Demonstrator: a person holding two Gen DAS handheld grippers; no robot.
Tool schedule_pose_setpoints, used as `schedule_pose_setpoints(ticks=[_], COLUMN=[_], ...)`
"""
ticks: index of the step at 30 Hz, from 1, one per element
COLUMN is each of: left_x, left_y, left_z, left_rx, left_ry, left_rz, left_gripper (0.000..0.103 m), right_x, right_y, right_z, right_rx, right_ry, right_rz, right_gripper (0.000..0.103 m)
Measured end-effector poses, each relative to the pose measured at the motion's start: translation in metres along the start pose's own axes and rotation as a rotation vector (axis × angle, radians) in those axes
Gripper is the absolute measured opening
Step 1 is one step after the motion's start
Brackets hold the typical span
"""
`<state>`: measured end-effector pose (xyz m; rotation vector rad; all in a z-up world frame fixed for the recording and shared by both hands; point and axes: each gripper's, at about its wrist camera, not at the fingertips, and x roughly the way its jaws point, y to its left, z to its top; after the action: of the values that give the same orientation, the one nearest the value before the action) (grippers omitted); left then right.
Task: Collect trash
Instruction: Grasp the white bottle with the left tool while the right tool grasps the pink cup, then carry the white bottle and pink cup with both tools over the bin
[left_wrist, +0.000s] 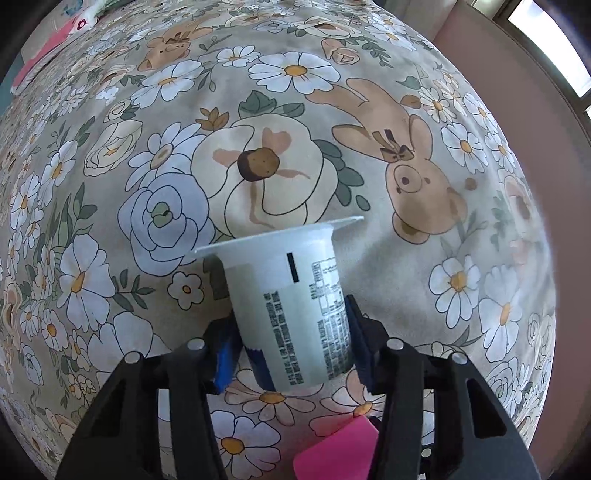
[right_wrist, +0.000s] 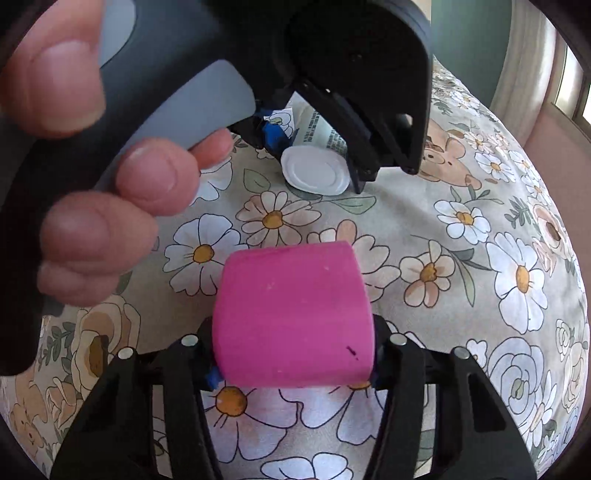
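One white plastic cup (left_wrist: 288, 306), lower centre of the left wrist view. One pink block (right_wrist: 295, 317), lower centre of the right wrist view. Two grippers: left gripper (left_wrist: 291, 332), right gripper (right_wrist: 295, 354). One hand (right_wrist: 85, 177), upper left. One floral bedspread (left_wrist: 369, 110).

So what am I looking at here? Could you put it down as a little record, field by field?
Setting: floral bedspread with bunny prints
Left gripper: jaws shut on a white plastic cup, printed label on its side, rim pointing away from the camera
Right gripper: jaws shut on a pink block
Person's hand: wrapped around the left gripper's handle, seen from the right wrist camera
Trash bin: none in view
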<state>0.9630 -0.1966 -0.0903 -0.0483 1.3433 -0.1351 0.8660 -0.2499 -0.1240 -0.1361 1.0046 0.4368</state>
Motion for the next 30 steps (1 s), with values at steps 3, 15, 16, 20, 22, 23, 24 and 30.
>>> schedule_pose_setpoints(ticks=[3, 15, 16, 20, 22, 23, 24, 30], left_x=[-0.010, -0.102, -0.112, -0.152, -0.168, -0.177, -0.186, -0.231], left_y=[0.001, 0.043, 0.050, 0.083, 0.100, 0.109, 0.117, 0.163], left_z=[-0.010, -0.048, -0.053, -0.080, -0.093, -0.099, -0.105, -0.154], left_rx=[0.028, 0.066, 0.063, 0.066, 0.073, 0.077, 0.079, 0.078], left_ry=[-0.036, -0.184, -0.199, -0.260, -0.285, -0.301, -0.317, -0.415], left_rz=[0.021, 0.064, 0.066, 0.091, 0.108, 0.118, 0.125, 0.183], left_gripper=[0.052, 0.052, 0.052, 0.052, 0.052, 0.052, 0.052, 0.052], right_x=[-0.008, -0.069, -0.077, -0.107, -0.117, -0.125, -0.131, -0.154], right_y=[-0.004, 0.017, 0.022, 0.041, 0.057, 0.063, 0.070, 0.103], right_z=[-0.002, -0.007, -0.007, 0.005, 0.015, 0.018, 0.021, 0.029], right_rx=[0.028, 0.029, 0.034, 0.028, 0.015, 0.006, -0.005, -0.030], right_ry=[-0.001, -0.076, -0.089, -0.130, -0.148, -0.159, -0.173, -0.239], right_rz=[-0.001, -0.078, -0.078, -0.090, -0.106, -0.116, -0.127, -0.151], right_gripper=[0.056, 0.056, 0.056, 0.056, 0.056, 0.056, 0.056, 0.056])
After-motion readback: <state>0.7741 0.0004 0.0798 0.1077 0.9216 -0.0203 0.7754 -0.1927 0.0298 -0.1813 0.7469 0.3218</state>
